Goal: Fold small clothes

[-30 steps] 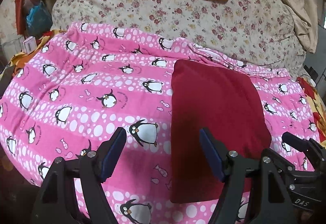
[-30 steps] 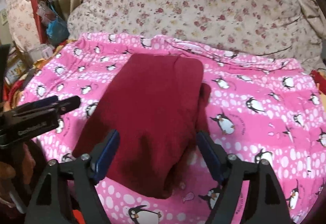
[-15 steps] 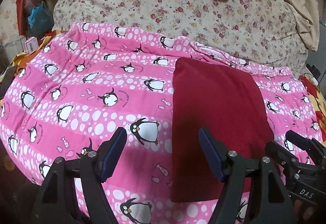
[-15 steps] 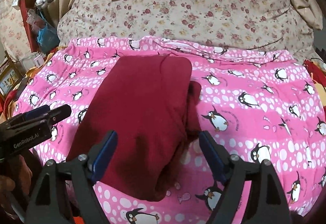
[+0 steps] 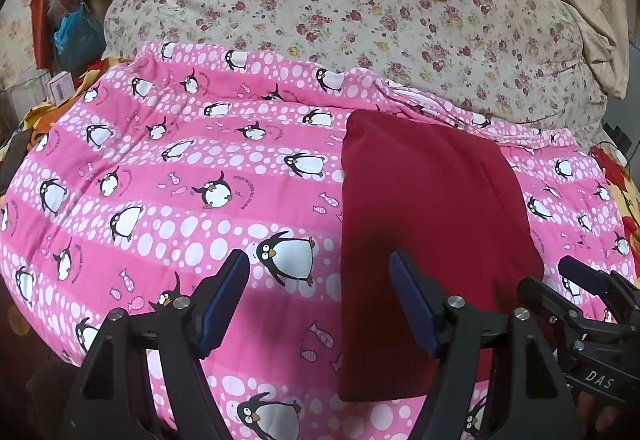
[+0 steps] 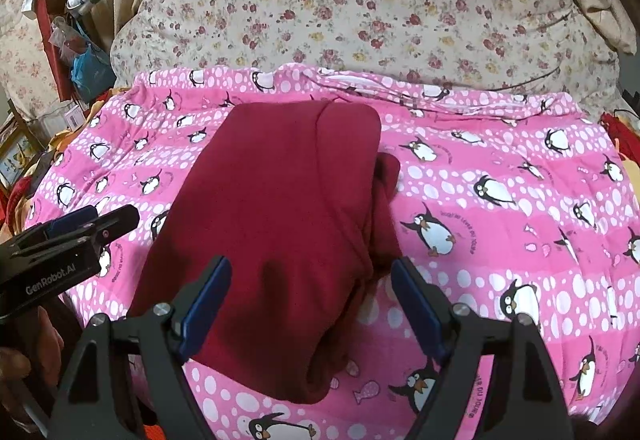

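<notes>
While the folded dark red garment (image 6: 280,224) lies flat on the pink penguin blanket (image 5: 160,180) (a floral quilt (image 5: 400,40) sits behind it), the left claw (image 5: 320,300) hovers spread and empty at its left edge, and the right claw (image 6: 310,304) gapes above its near end, gripping nothing.

garment (image 6: 280,224): dark red, folded to a long rectangle | flat on pink penguin blanket (image 6: 500,200) | lower layer protruding right
</notes>
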A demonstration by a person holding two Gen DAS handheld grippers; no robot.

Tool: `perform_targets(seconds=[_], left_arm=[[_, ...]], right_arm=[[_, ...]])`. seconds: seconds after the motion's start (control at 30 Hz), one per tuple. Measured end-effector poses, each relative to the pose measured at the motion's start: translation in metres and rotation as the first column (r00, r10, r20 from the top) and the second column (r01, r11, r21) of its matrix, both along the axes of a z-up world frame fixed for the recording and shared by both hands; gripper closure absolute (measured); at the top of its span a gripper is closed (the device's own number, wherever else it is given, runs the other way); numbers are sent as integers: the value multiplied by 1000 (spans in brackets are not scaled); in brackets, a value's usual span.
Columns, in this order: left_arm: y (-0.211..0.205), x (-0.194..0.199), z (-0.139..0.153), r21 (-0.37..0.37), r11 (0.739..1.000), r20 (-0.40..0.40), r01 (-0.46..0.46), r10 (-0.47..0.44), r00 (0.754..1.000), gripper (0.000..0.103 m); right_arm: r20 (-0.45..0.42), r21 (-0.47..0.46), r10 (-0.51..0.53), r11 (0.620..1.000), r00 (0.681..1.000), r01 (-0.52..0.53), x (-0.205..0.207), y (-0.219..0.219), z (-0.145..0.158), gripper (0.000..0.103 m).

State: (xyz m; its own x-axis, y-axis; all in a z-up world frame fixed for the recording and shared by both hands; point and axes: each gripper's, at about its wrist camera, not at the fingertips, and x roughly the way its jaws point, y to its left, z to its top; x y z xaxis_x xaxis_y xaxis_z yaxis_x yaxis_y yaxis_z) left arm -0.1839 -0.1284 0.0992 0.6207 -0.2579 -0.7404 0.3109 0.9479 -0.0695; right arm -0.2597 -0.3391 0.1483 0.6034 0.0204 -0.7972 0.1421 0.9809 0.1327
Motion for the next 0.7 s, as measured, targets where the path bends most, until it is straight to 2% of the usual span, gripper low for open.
perform_targets(seconds=[0.5, 0.7], left_arm=[[-4, 10, -10, -7, 1000, -27, 14, -14, 1000, 50], [-2, 13, -11, -11, 1000, -8, 16, -16, 1000, 52]], right_arm=[[-37, -11, 4, 1000, 999, -4, 10, 2, -10, 18], [-37, -6, 1, 1000, 999, -1, 12, 0, -12, 18]])
